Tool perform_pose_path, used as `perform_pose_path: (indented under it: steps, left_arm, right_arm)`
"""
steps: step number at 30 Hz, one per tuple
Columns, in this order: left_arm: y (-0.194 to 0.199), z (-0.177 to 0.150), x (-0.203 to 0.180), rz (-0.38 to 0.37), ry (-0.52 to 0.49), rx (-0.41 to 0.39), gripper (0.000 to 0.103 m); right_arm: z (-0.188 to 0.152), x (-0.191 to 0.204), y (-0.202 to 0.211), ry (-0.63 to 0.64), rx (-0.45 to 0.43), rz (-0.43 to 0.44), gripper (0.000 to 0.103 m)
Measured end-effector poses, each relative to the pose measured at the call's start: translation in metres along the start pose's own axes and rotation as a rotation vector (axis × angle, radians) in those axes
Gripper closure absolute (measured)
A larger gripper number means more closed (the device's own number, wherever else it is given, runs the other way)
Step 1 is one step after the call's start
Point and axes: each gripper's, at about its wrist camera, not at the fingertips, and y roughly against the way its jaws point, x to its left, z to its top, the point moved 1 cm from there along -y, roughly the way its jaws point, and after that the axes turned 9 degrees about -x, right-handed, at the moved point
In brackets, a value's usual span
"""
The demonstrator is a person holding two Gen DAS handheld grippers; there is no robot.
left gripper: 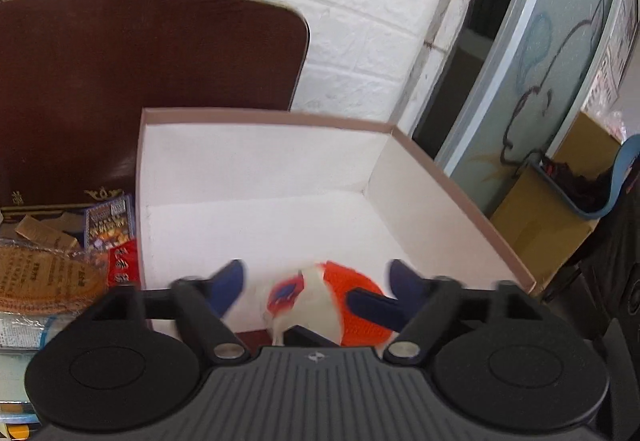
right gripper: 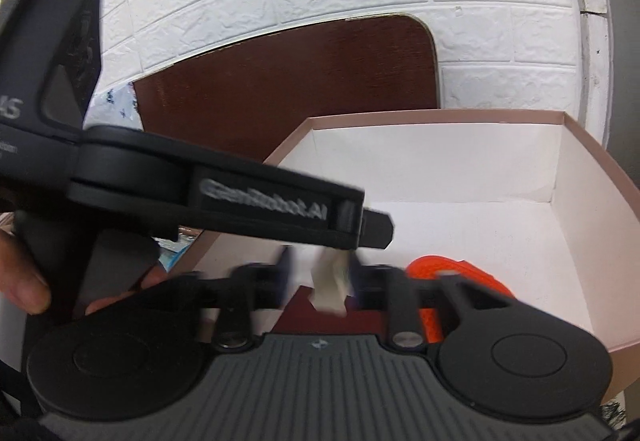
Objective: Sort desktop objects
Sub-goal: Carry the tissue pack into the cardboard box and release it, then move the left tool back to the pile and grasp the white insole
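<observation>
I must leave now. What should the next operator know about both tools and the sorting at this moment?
Left tool: open, fingers on either side of the orange and white ball, not clamped on it.
Right tool: a small pale object sits between its fingers; blur hides whether it is gripped.
Both tools are at the near edge of the white box.
Done: the ball lies inside the box, near its front wall.
Left: snack packets and a blue card pack are outside the box, on its left; sort these next.

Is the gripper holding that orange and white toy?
No. The left gripper is open around the orange and white toy, not pinching it. The right gripper looks blurry.
</observation>
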Motion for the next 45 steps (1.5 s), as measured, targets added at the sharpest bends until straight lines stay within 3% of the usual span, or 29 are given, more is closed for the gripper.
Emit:
perform_pose_path:
  steps: [2, 7, 15, 23, 27, 33, 45]
  left_arm:
    - [0.007, 0.002, 0.0, 0.006, -0.01, -0.041, 0.01]
    - [0.008, -0.001, -0.001, 0.026, -0.008, -0.04, 0.01]
    - [0.025, -0.015, -0.013, 0.055, -0.044, -0.055, 0.01]
    - [0.075, -0.047, -0.032, 0.098, -0.083, -0.157, 0.007]
    - [0.1, -0.068, -0.031, 0.124, -0.024, -0.195, 0.007]
    - [0.126, -0.102, -0.018, 0.174, 0.093, -0.189, 0.007]
    - [0.16, -0.151, 0.019, 0.314, 0.139, -0.141, 0.007]
  right_arm:
    - [-0.001, -0.004, 0.002, 0.008, -0.012, -0.002, 0.052]
    - [0.0, -0.013, 0.009, -0.01, -0.047, -0.049, 0.022]
    - [0.0, -0.007, 0.03, 0.01, -0.064, -0.083, 0.018]
    - [-0.008, 0.014, 0.061, 0.042, -0.09, -0.076, 0.014]
    - [-0.019, 0.031, 0.076, 0.083, -0.089, -0.058, 0.013]
    - [-0.044, 0.058, 0.085, 0.085, -0.044, 0.015, 0.013]
    - [-0.097, 0.103, 0.072, 0.085, 0.108, 0.149, 0.013]
